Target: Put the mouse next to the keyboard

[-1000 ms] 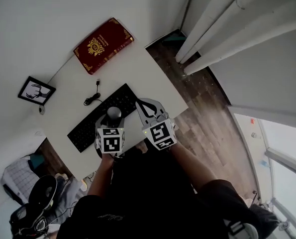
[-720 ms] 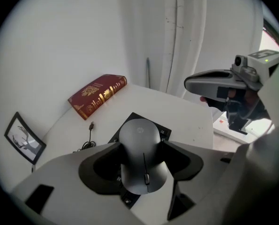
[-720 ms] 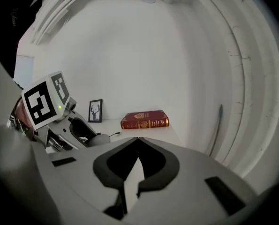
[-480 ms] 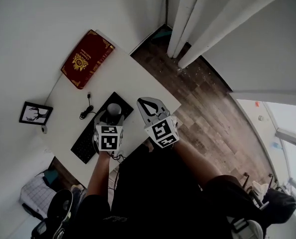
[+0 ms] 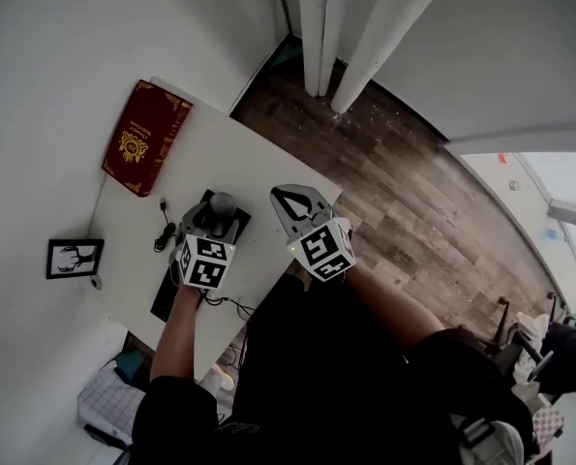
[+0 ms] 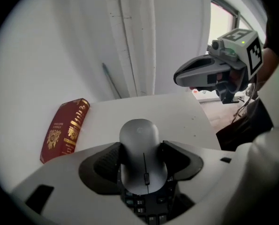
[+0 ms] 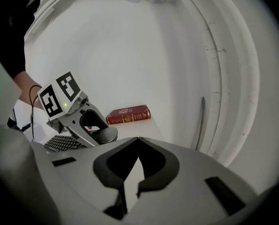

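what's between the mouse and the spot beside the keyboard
Nothing lying on the table. The left gripper clamps the mouse above the keyboard, with bare white tabletop alongside. Only the shut right gripper hovers over that side.

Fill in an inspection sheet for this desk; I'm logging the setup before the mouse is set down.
Surface: white desk, mostly bare at its right end.
Job's things: grey mouse held over the black keyboard, not yet beside it.
Clutter: red book at the far corner; small framed picture at the left.
Grippers: left claw shut on the mouse; right claw shut, with nothing in it, hanging over the desk's right edge.
Cables: thin black cable lying beyond the keyboard.
Surroundings: wood floor, white walls, white pipes in the corner.
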